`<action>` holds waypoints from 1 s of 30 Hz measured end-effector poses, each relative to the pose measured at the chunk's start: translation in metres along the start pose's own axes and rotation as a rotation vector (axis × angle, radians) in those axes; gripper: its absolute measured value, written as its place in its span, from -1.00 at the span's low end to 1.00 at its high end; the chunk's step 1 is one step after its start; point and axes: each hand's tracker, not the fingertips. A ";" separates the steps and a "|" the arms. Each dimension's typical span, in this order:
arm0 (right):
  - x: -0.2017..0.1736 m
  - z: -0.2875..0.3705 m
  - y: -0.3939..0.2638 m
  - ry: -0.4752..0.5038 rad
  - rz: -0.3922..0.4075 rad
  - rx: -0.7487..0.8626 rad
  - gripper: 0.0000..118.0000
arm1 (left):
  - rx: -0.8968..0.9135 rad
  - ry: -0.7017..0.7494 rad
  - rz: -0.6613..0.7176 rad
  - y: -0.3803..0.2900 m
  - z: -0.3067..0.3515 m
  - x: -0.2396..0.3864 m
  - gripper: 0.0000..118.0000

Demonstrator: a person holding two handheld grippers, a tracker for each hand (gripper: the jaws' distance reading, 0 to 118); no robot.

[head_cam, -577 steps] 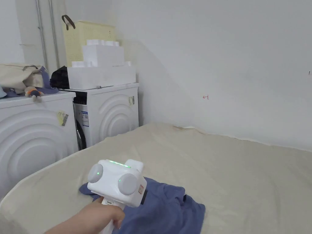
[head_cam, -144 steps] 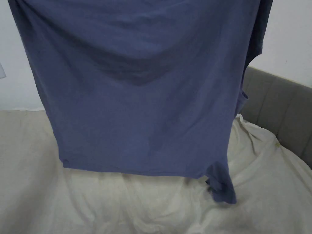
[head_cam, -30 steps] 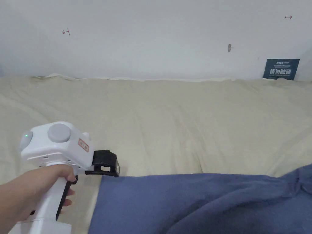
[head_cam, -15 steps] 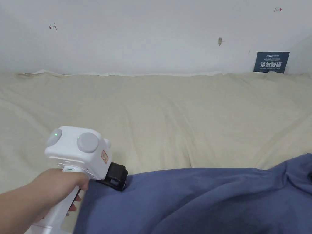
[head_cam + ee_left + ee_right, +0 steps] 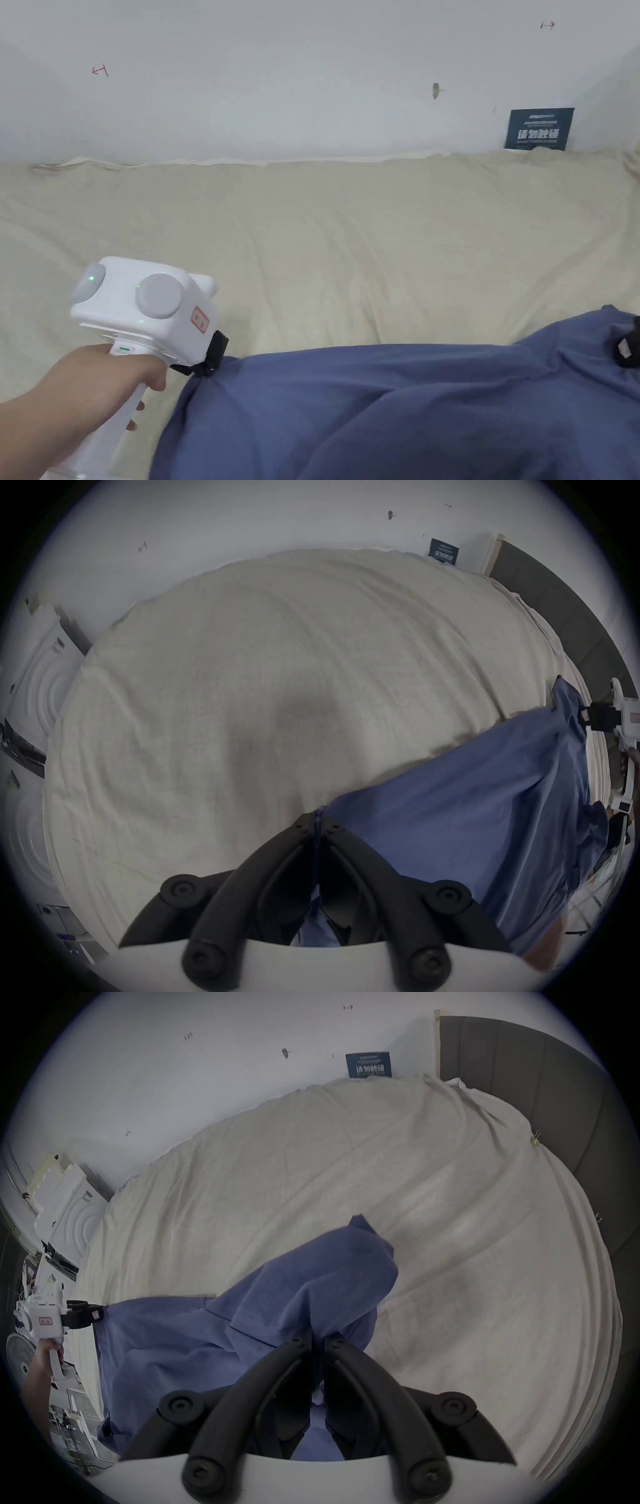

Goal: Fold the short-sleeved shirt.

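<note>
In the head view the blue shirt (image 5: 400, 412) runs off the near and right edges, so its sleeves and lower part cannot be seen. The left gripper (image 5: 209, 357) has its fingers mostly hidden behind its white housing and the cloth. The right gripper (image 5: 627, 342) is cut by the right edge, only a dark tip showing. The small dark sign (image 5: 539, 129) on the far wall is too small to tell.

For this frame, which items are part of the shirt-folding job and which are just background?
Part of the job:
- blue shirt, spread on the bed sheet
- left gripper, jaws shut on a shirt edge
- right gripper, jaws shut on the shirt fabric

Just lying about:
- dark sign against the wall
- washing machine with white boxes on top
- grey headboard
</note>
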 end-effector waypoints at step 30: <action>-0.067 0.321 0.045 0.095 0.151 0.491 -0.91 | 0.584 -0.121 0.048 0.021 0.343 0.000 -0.96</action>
